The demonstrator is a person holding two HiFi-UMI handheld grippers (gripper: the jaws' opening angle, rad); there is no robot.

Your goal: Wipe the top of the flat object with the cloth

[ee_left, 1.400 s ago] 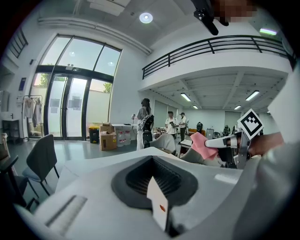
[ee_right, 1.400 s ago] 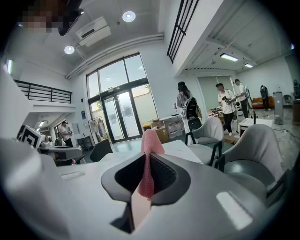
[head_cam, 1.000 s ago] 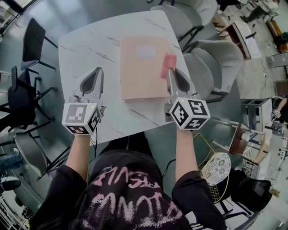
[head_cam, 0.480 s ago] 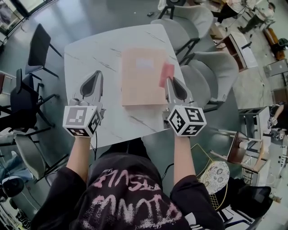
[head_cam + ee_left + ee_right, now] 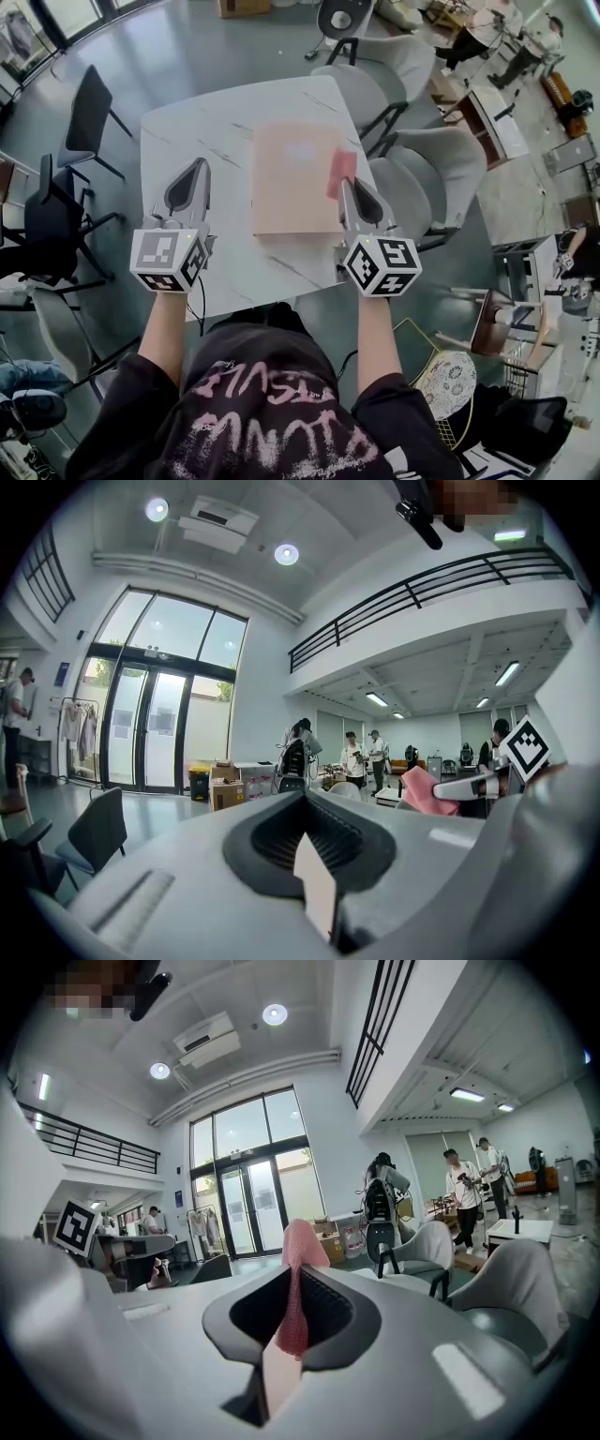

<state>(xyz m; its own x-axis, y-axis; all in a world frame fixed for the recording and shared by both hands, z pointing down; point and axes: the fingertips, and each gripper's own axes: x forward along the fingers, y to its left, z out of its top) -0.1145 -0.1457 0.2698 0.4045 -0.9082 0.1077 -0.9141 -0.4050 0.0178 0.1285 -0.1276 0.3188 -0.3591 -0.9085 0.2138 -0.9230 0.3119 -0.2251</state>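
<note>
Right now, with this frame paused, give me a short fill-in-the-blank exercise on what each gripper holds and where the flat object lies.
1. The cloth clamped in the right gripper is ____ in colour.
2. The left gripper, jaws together, holds ____.
3. The flat tan object lies on the white ____.
4. By the person's own sides, the cloth is at that object's ____ edge.
Missing words: pink; nothing; table; right.

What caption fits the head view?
Right gripper holding a pink cloth at the edge of a tan flat object on a white table.
</note>
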